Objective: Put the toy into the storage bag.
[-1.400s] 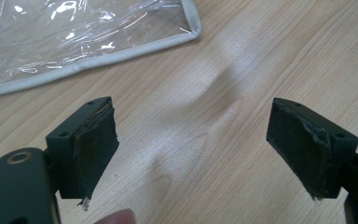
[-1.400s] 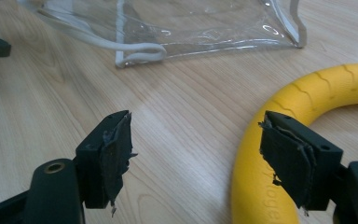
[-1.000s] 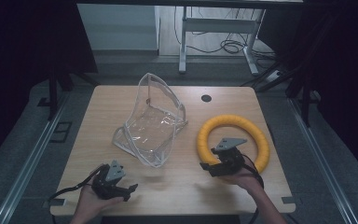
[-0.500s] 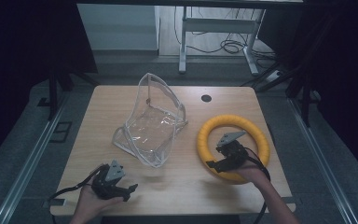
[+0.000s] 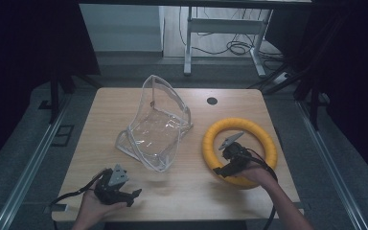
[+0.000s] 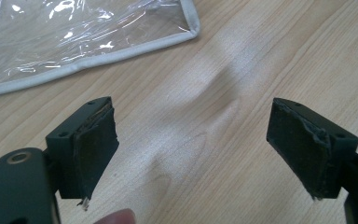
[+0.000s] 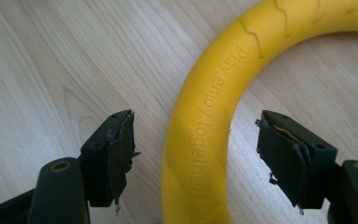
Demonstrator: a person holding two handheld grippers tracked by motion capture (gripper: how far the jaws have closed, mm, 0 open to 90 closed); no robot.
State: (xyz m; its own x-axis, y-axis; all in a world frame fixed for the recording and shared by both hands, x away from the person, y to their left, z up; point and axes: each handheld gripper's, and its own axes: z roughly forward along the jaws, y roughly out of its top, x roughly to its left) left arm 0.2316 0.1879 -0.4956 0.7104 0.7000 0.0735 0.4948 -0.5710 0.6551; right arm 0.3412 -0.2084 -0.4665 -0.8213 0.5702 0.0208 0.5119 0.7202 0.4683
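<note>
One yellow foam ring (image 5: 239, 151), one clear plastic pouch with a pale grey fabric border (image 5: 154, 125) and two black two-jaw grippers are counted on the light wooden table (image 5: 182, 187). The ring is laid flat, its hole facing up, so no long axis can be given for it as a whole; the stretch caught in the right gripper view (image 7: 200, 135) runs up from between the fingers and curves off to the upper right, with moulded lettering along it. The right gripper (image 7: 193, 161) is held with its jaws wide — one finger (image 7: 116, 158) outside the ring, the other (image 7: 291, 156) inside the hole, the near rim between them, neither pad seen pressing on it. The left gripper (image 6: 193, 149) is also spread wide with bare tabletop between its fingers — the pouch's bordered corner (image 6: 186, 32) lies ahead of them, apart.
</note>
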